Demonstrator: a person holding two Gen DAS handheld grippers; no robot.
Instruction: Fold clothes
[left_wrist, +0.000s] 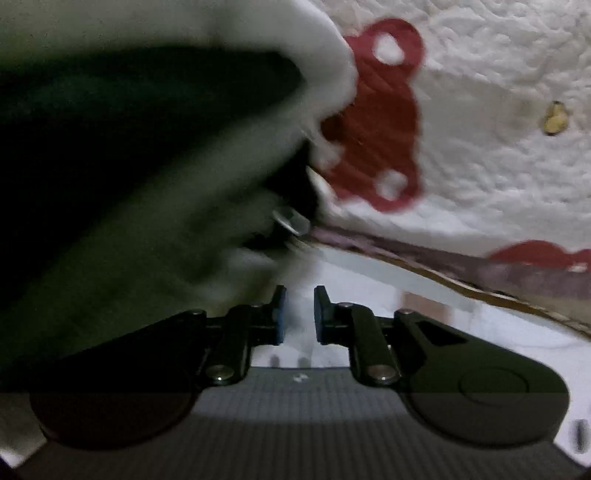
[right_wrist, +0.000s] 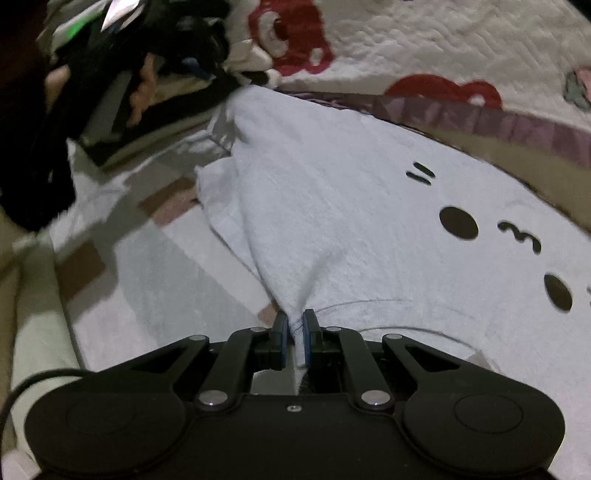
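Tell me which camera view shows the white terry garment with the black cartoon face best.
The right wrist view: the white terry garment spreads across it, black face marks plain, one fold pinched in the right gripper. The left wrist view is blurred; its white cloth cannot be told as that garment, and no face marks show.

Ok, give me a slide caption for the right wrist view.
Right gripper pinches a bunched fold of the white shirt lying on a patterned bedspread.
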